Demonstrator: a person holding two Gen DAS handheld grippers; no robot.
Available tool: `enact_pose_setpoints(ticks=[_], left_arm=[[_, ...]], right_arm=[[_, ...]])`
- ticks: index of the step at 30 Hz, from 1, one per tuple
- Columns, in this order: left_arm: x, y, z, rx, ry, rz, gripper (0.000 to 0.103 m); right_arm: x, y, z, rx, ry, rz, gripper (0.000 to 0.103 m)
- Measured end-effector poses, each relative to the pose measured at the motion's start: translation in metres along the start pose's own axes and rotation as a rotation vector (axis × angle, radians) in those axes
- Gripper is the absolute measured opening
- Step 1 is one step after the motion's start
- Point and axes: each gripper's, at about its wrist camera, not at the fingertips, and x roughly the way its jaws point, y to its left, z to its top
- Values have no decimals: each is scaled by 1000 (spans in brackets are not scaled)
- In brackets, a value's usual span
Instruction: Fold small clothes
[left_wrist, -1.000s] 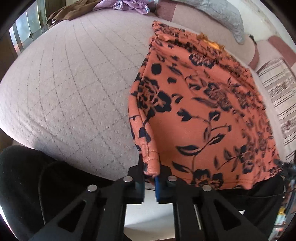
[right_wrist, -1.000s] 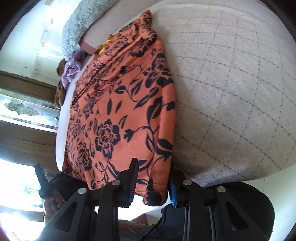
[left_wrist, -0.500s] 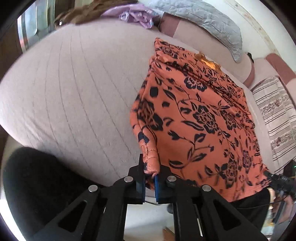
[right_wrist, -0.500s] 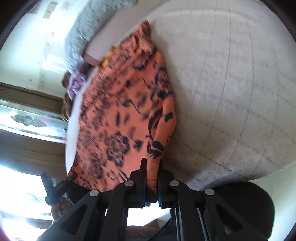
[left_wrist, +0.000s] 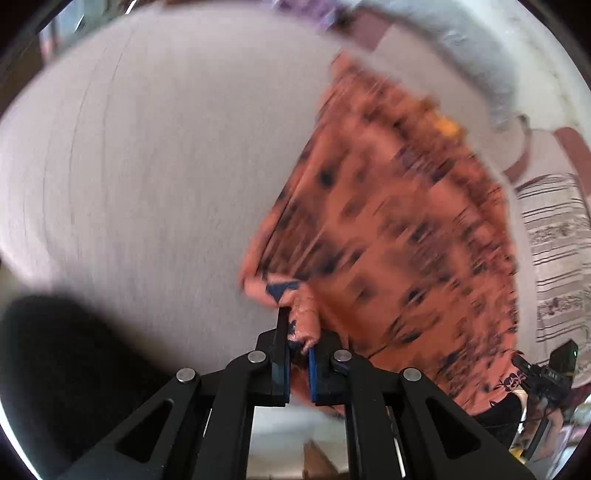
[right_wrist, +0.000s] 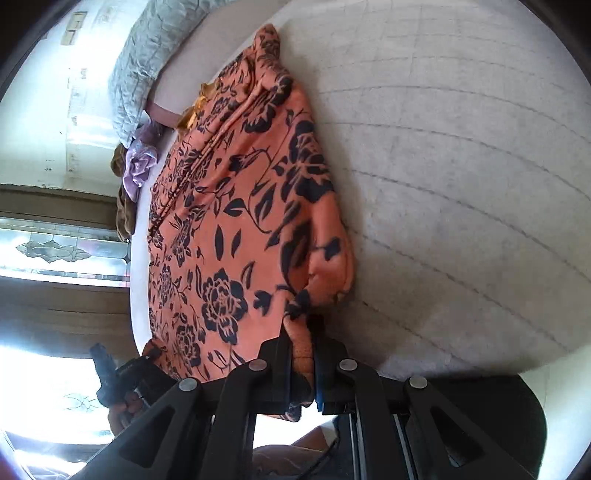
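An orange garment with a black floral print lies spread on a pale quilted bed; it also shows in the right wrist view. My left gripper is shut on the garment's near left corner, which bunches above the jaws. My right gripper is shut on the near right corner, where the cloth puckers. The left wrist view is motion-blurred. The other gripper shows at the far edge of each view.
A grey quilted pillow and a purple cloth lie at the head of the bed. A striped fabric lies to the right of the garment. A window is to the left.
The right gripper closed on the garment's corner. Both grippers moved forward over the bed with their corners, so the near edge has lifted and bunched.
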Motion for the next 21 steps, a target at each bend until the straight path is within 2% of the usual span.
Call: enact_pose_setpoints(ticks=[2,4,7,8,10,11,12,14,15,17,21], left_arm=[[-17,-20,35,57,-79,-41,7],[-17,-30,72,61,-120,-90,7],[3,-39,125,45,-191,-93,7],[17,-39,141,23,-189,-90,7],[43,-34,158,13,-162,-71,7],[69,-31,166,0,-123,-22,7],[81,-28,166,-2,-85,-6,7],[105,-26,167,14,-44,30,7],[103,-28,167,23,-53,31,7],[91,-33,169,37,-83,14,7],[47,-52,182,99,-197,-24,7]], right_arm=[[-9,16,18,-28,-37,28,9],[-20,35,47,-67,-89,58,9],[-28,64,106,-128,-173,88,9],[-26,73,125,-145,-205,79,9],[-14,72,163,-111,-233,78,9],[-5,71,174,-109,-236,57,9],[10,66,188,-106,-238,-4,9],[43,49,201,-22,-184,-25,9],[60,42,204,-8,-153,-56,9],[64,44,205,-8,-161,-49,8],[33,76,200,-86,-214,-32,8]])
